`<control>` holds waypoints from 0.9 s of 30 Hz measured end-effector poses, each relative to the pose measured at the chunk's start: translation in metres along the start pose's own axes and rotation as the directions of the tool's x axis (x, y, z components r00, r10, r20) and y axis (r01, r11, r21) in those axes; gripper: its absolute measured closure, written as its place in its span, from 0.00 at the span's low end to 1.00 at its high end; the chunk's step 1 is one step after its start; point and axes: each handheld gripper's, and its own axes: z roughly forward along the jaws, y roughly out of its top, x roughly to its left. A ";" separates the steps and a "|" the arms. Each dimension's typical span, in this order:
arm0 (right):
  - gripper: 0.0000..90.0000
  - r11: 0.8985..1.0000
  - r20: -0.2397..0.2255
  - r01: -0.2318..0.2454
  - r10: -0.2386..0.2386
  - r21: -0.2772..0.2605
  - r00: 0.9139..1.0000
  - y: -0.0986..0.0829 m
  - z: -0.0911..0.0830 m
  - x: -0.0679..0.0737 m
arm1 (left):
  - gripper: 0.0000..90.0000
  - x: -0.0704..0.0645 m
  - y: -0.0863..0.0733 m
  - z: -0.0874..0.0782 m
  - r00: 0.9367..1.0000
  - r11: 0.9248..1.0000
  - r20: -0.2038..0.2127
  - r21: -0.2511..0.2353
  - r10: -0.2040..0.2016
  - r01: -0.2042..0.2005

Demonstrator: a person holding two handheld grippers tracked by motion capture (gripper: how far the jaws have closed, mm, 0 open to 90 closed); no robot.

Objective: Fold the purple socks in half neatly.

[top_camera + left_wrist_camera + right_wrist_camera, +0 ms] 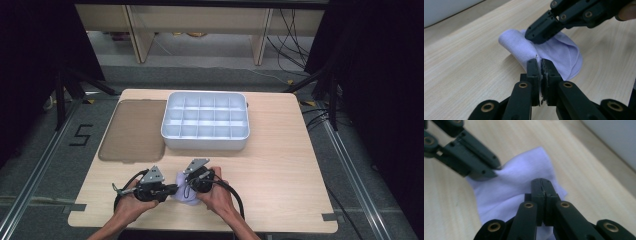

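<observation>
On the left of the table (280, 165) lies a flat brown lid (134, 130), untouched, and just beside it to the right stands a pale compartment tray (172, 131) with its many cells bare; both are well apart from the work at the near edge. There the left tongs (173, 188) are clamped on one edge of a lavender cloth (183, 194), their jaws pressed together with a thin fold of fabric pinched between them, as the left gripper view shows (540, 62). The cloth (554, 53) rests partly on the wood and partly lifted into a soft roll between the two tools. To the right, the right tongs (187, 187) are likewise closed on the cloth (509, 185), jaws together over its upper fold in the right gripper view (542, 182). The likely trouble is the shallow bite: each tool appears to hold only a sliver near the edge, so a pull apart or a quick lift could draw the fabric out of one pair of jaws and let the fold collapse. Because the tools stand nearly touching, a turn of either wrist may knock one against the other. Uneven tension would skew the fold rather than lay it flat.
</observation>
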 end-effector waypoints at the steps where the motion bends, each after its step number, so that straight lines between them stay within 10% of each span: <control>1: 1.00 1.000 0.004 0.003 -0.003 0.002 1.000 0.000 0.002 -0.001 | 0.94 0.001 0.001 0.000 1.000 1.000 -0.001 0.001 0.026 -0.026; 27: 1.00 0.999 -0.029 -0.037 0.038 0.017 0.999 -0.019 -0.027 -0.005 | 0.94 -0.003 0.004 -0.005 1.000 0.999 -0.012 -0.024 0.025 -0.025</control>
